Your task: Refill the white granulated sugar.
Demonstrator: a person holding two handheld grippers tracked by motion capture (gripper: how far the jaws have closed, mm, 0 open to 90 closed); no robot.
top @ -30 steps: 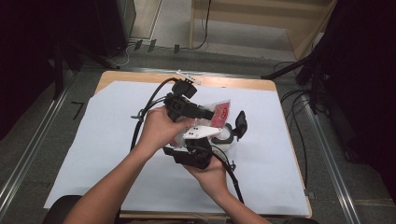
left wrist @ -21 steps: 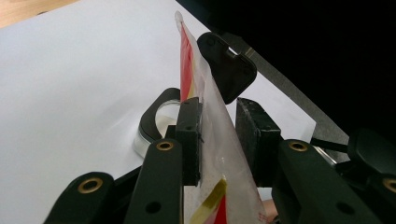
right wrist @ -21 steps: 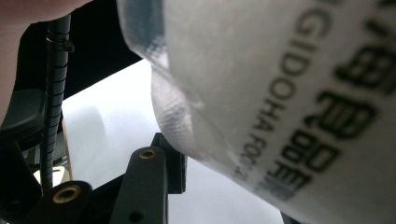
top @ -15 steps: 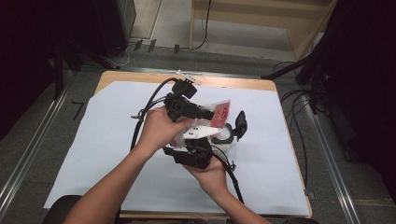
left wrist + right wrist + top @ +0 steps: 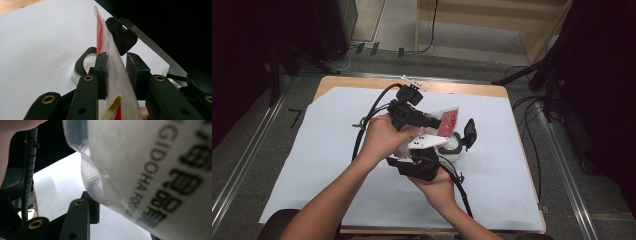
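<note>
Over the middle of the table I hold a red-and-white plastic packet (image 5: 448, 119) between both grippers. My left gripper (image 5: 437, 123) is shut on it: in the left gripper view the packet (image 5: 112, 62) stands edge-on between the pads of the left gripper (image 5: 116, 67). Below it, my right gripper (image 5: 444, 146) points up from the near side. In its own view the printed packet (image 5: 150, 170) bulges between the jaws of the right gripper (image 5: 122, 220), one pad against its side. Just beyond sits a small clear jar (image 5: 83, 66) with its black flip lid (image 5: 469, 132) open.
A white paper sheet (image 5: 312, 150) covers most of the wooden table (image 5: 362, 82). A small white object (image 5: 413, 82) lies at the far edge. Black cables (image 5: 362, 130) trail from the grippers across the sheet. Metal rails (image 5: 562, 170) run along both sides.
</note>
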